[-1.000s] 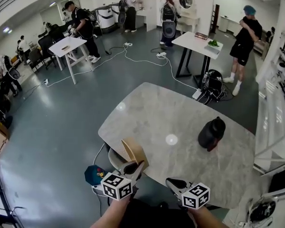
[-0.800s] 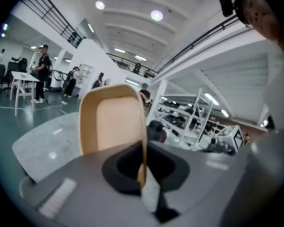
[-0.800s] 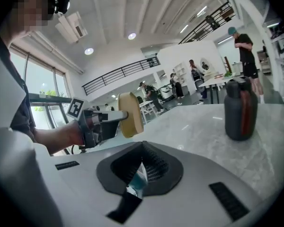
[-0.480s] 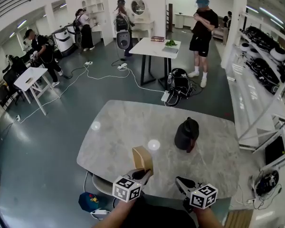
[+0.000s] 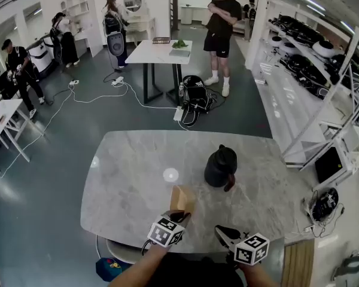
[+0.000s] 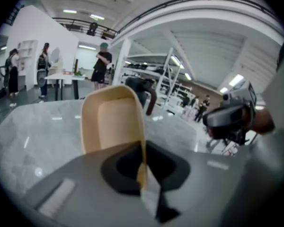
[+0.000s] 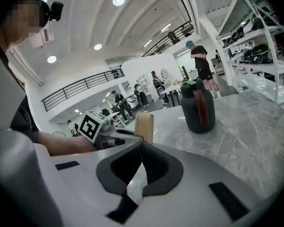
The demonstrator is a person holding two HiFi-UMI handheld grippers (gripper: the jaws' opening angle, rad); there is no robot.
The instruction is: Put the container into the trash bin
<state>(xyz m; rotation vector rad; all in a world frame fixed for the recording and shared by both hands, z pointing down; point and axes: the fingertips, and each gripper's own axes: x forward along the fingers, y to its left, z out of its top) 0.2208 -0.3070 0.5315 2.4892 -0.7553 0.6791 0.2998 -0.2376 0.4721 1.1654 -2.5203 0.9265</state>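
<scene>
Left gripper view: container pinched by left gripper.

Both forearms reach in from the lower edge, the left gripper pinched on the rim of the container, and the right gripper beside it with its jaws seemingly together and empty.

The left gripper has swung in from the side and come down. Before, its container hung out past the edge of the tabletop. Now it is over the tabletop, near the front edge, and turned more upright. The right gripper has slid over a little too.
</scene>
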